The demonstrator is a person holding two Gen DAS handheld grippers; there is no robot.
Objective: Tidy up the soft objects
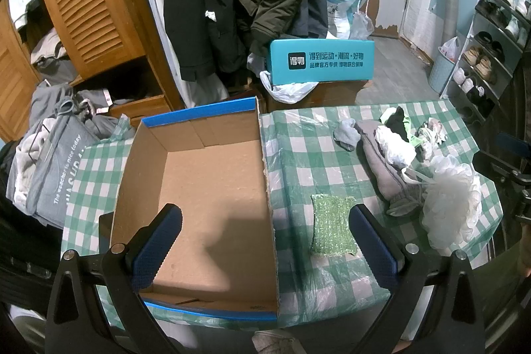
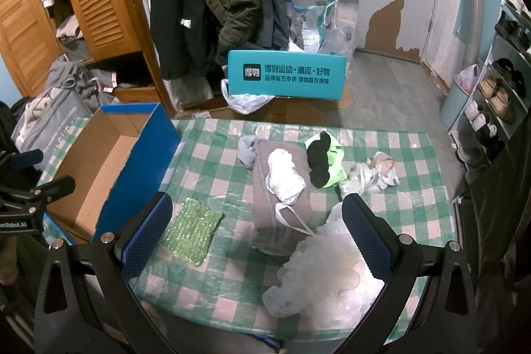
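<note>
**A:** While nothing is yet held, how are the tongs set?

**B:** Both are spread wide and empty. The left tongs (image 1: 265, 241) are poised over the near end of the cardboard box (image 1: 212, 188), whose floor is seen bare. The right tongs (image 2: 257, 234) are held over the soft things on the checked counter (image 2: 381, 141).

**A:** Which piece is judged the likeliest first pick?

**B:** The white mesh pouf (image 2: 328, 274), probably. From the right tongs it lies at about five o'clock, touching or just under the right pad, with its cord run up toward eleven o'clock onto the folded grey cloth (image 2: 278, 188). The green sparkly pad (image 2: 192, 231) lies at about nine o'clock by the left pad, its long axis tilted from seven to one o'clock (it is nearer the box than anything else, and is seen just inside the right pad of the left tongs as well).

**A:** And the room for the carry?

**B:** The box stands at nine to ten o'clock, its blue wall (image 2: 142, 168) raised between pile and floor, so a lift over that edge would be needed. Open checked cloth is left between wall and grey cloth. The pouf sits close to the near counter edge, where a careless nudge could send it off.
</note>
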